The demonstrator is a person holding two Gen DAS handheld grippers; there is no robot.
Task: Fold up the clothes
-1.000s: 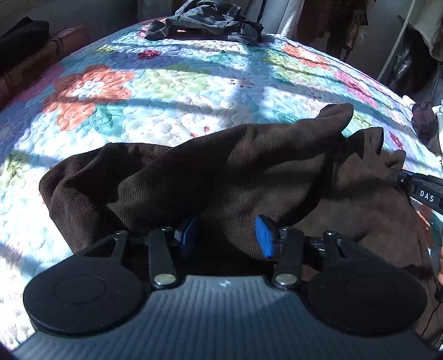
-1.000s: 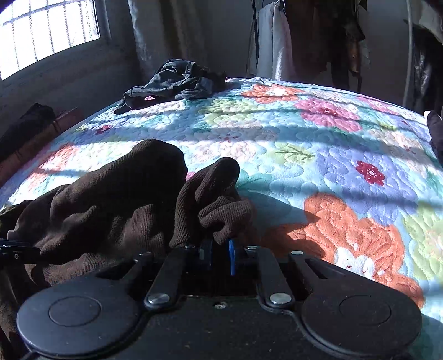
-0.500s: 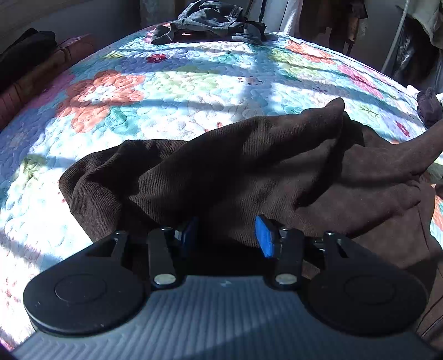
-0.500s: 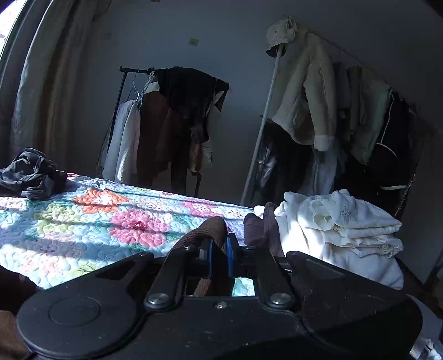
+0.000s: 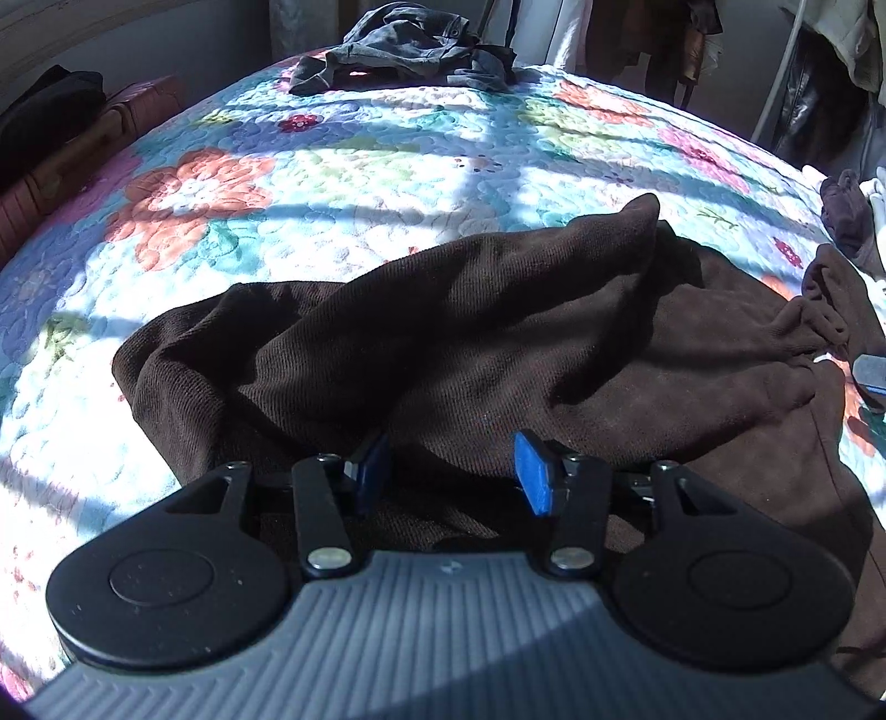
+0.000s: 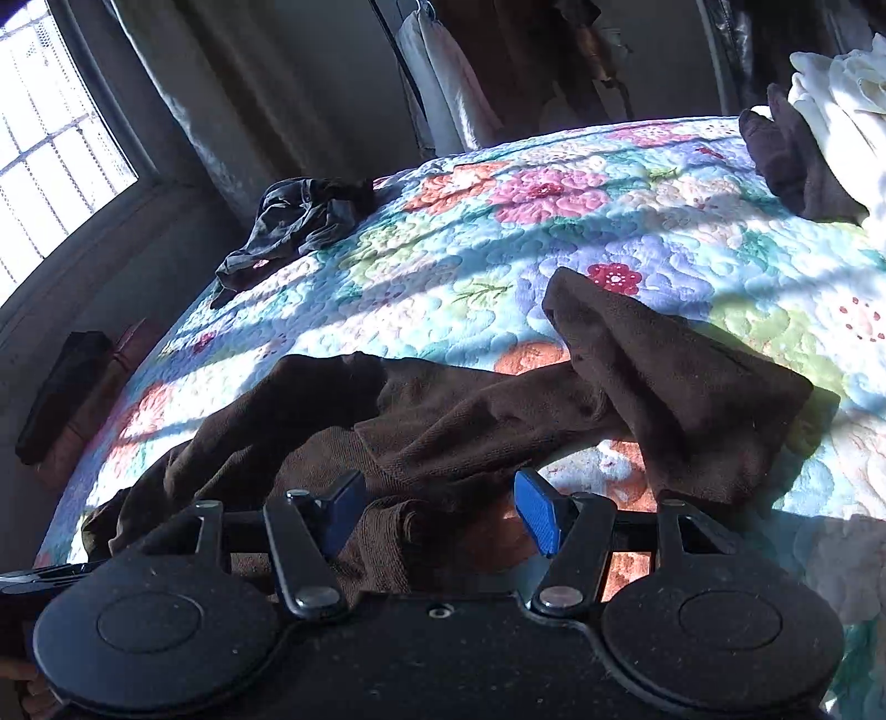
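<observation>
A dark brown knit garment (image 5: pixel 498 343) lies crumpled on the floral quilt (image 5: pixel 354 183). My left gripper (image 5: pixel 451 471) is open, its blue pads apart just above the garment's near edge, holding nothing. In the right wrist view the same brown garment (image 6: pixel 454 421) spreads across the quilt (image 6: pixel 554 221), with one sleeve (image 6: pixel 675 376) stretched out to the right. My right gripper (image 6: pixel 440 512) is open over the near folds, empty. Its tip shows at the right edge of the left wrist view (image 5: pixel 872 376).
A dark grey garment (image 5: pixel 398 50) lies heaped at the bed's far end, also in the right wrist view (image 6: pixel 299 221). White folded clothes (image 6: pixel 841 94) and a dark brown item (image 6: pixel 792 160) sit at the right edge. A brown case (image 5: pixel 72 166) stands left of the bed.
My right gripper was shut on the brown sleeve and lifted it; now it has opened and the sleeve lies spread out to the right. My left gripper stayed open and shifted slightly.
</observation>
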